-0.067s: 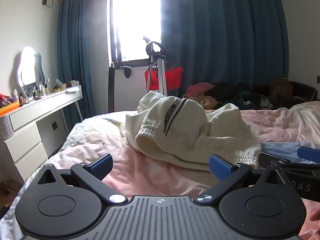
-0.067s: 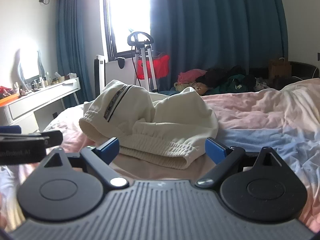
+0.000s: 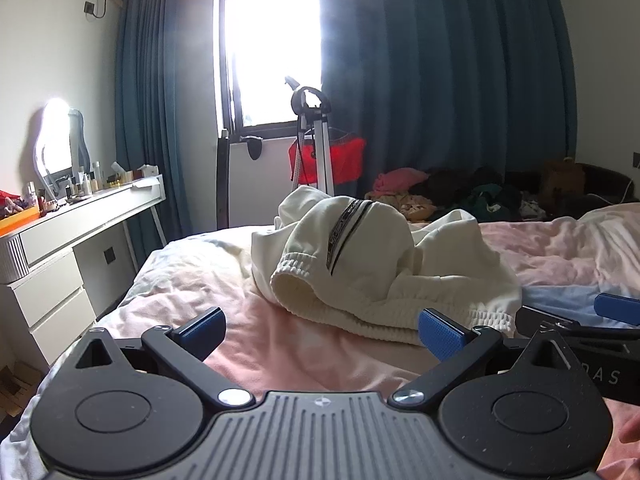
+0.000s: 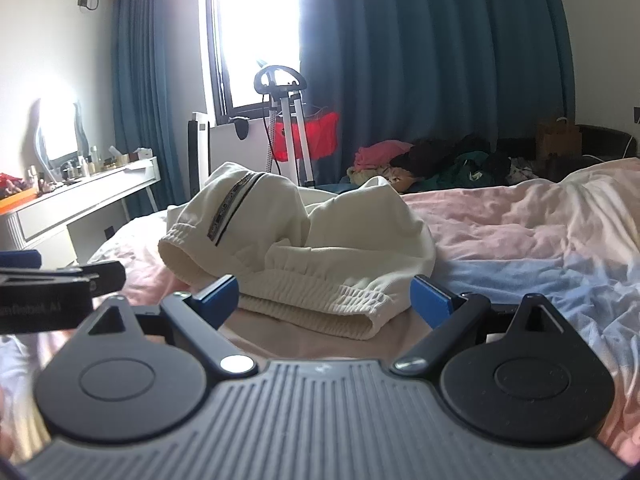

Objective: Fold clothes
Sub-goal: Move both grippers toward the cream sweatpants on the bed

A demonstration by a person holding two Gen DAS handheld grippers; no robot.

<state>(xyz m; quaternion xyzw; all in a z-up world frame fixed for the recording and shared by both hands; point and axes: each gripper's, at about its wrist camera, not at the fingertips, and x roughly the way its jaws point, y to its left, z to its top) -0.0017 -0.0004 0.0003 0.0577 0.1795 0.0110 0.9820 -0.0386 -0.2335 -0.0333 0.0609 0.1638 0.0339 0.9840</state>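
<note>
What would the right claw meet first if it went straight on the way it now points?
Most likely the ribbed elastic hem of the crumpled cream fabric garment on the pink bed sheet. The open right claw points at it; the remaining gap is hard to judge.

The crumpled cream fleecy cloth garment [image 3: 384, 264] has ribbed cuffs and looks soft and matt. It lies on the pink, wrinkled cotton-like bed sheet [image 3: 280, 336]. The black matt plastic tongs [image 4: 324, 300] carry textured blue pads [image 4: 430, 300].
</note>
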